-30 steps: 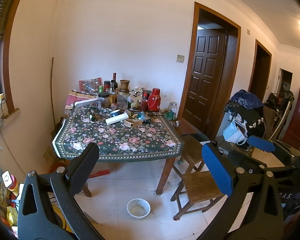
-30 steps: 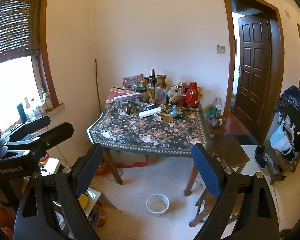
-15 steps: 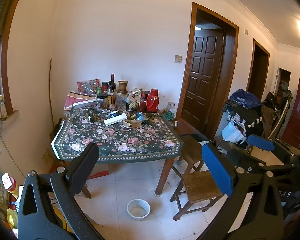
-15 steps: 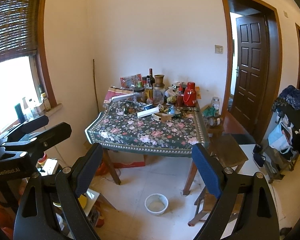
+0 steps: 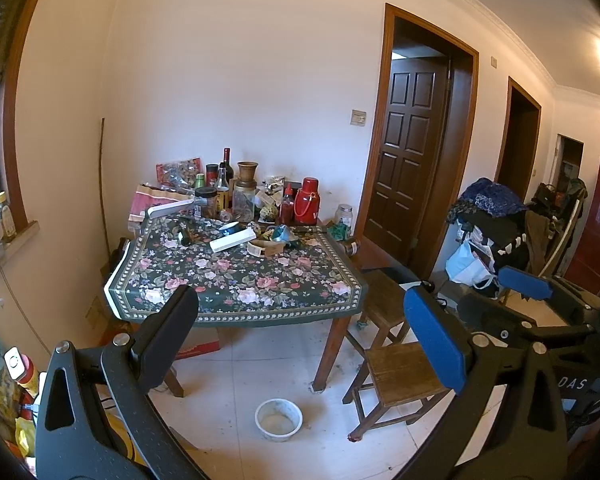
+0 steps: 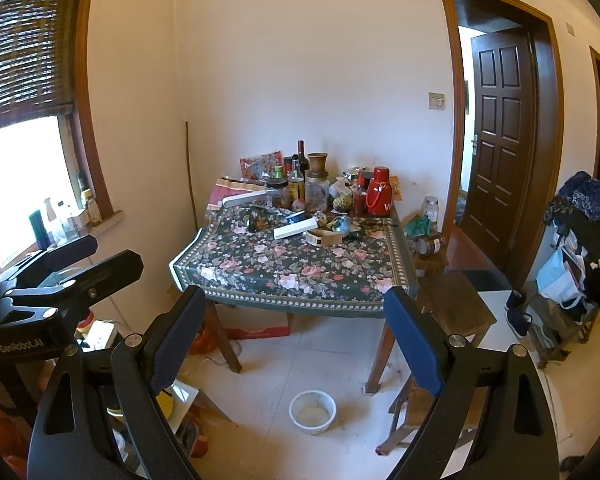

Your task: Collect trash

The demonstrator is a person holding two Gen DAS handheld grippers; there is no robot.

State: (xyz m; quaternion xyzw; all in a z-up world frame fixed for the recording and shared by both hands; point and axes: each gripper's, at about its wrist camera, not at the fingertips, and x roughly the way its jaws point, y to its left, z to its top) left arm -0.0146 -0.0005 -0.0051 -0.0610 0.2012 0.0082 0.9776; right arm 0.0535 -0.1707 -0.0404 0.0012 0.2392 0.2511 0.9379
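Across the room stands a table (image 5: pixel 236 280) (image 6: pixel 300 272) under a dark floral cloth. On it lie a long white box (image 5: pixel 233 240) (image 6: pixel 295 228), a brown cardboard piece (image 5: pixel 265 247) (image 6: pixel 324 237) and a crumpled teal wrapper (image 5: pixel 283 233) (image 6: pixel 342 224). My left gripper (image 5: pixel 300 312) is open and empty, well short of the table. My right gripper (image 6: pixel 296 308) is likewise open with nothing between its fingers. The two are side by side; the left gripper (image 6: pixel 108 254) shows at the left edge of the right wrist view.
Bottles, jars and a red thermos (image 5: pixel 307 207) (image 6: pixel 379 197) crowd the table's back edge. A white bowl (image 5: pixel 278 419) (image 6: pixel 312 412) sits on the tiled floor in front. Wooden stools (image 5: pixel 400 372) (image 6: pixel 452 304) stand right of the table, and a laden rack (image 5: pixel 488 232) beyond them.
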